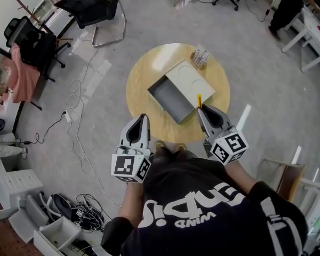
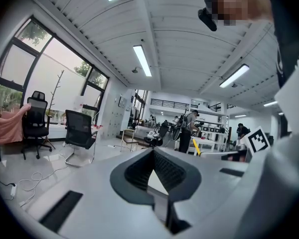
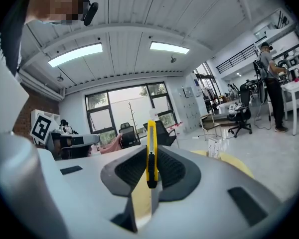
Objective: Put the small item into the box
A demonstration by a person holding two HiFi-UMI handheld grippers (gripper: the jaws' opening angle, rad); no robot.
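Observation:
A yellow utility knife (image 3: 151, 153) stands clamped between the jaws of my right gripper (image 1: 201, 108), its tip (image 1: 199, 99) poking out over the near right corner of the box. The box (image 1: 170, 98) is open and grey inside, with its white lid (image 1: 190, 82) lying against its far right side, on a round wooden table (image 1: 138, 84). My left gripper (image 1: 142, 119) is held level at the table's near left edge, its jaws closed together with nothing between them (image 2: 153, 156). Both grippers are raised above the table.
A small printed packet (image 1: 201, 56) lies at the table's far right. Office chairs (image 1: 93, 7) stand to the far left, cables (image 1: 77, 97) run over the floor on the left, and white desks (image 1: 309, 31) stand at the far right. A person (image 2: 186, 129) stands by a far desk.

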